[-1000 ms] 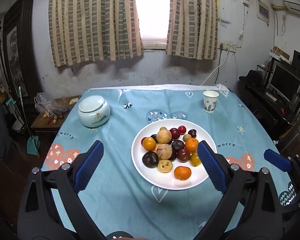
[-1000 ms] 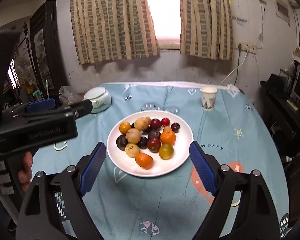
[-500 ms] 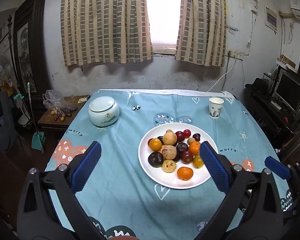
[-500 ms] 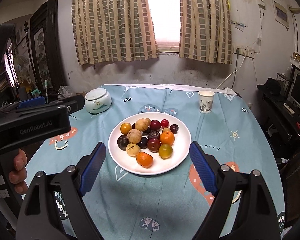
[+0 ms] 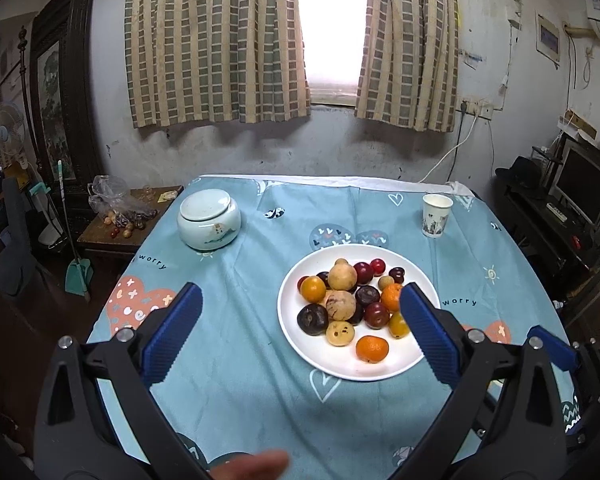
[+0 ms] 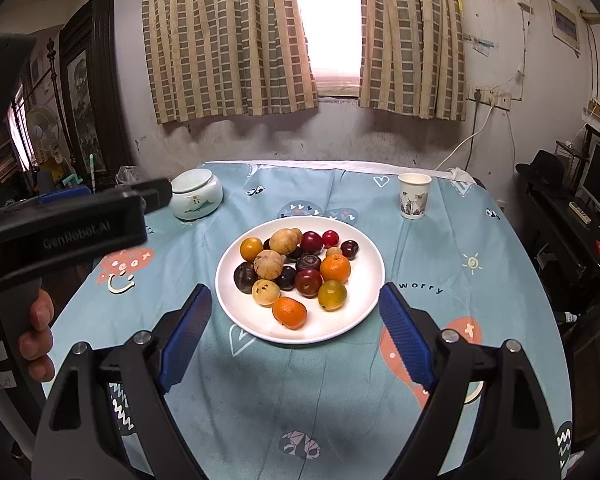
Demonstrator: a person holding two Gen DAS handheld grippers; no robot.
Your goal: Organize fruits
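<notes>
Fruits (image 6: 296, 270), a mixed heap, sit together on the white plate (image 6: 364, 308) in the middle of the tabletop (image 6: 260, 400); oranges, dark plums, tan round ones, a small red one, all touching or nearly so; none lies loose on the cloth. Left tool (image 5: 298, 336) hovers above the near edge, jaws wide apart, nothing between them; right tool (image 6: 294, 336) likewise, spread wide and empty, the plate framed between its blue pads. From the plate, a lidded jar (image 6: 196, 194) stands at ten o'clock, a paper cup (image 6: 414, 196) at one o'clock, both well apart from it.

Now, the puzzle; a plate this full fits fruit waiting to be sorted, and it fits fruit already gathered, and the pictures do not settle which. If a pick is coming, I'd judge the loners at the rim the kindest targets; the orange (image 6: 289, 312) at six o'clock of the heap sits clear of most neighbours, room for a pad on either side. The middle is crowded; a pad pushed in there could send round fruit rolling off the plate. Come down straight, close gently; plums bruise, and smooth skins slip.
</notes>
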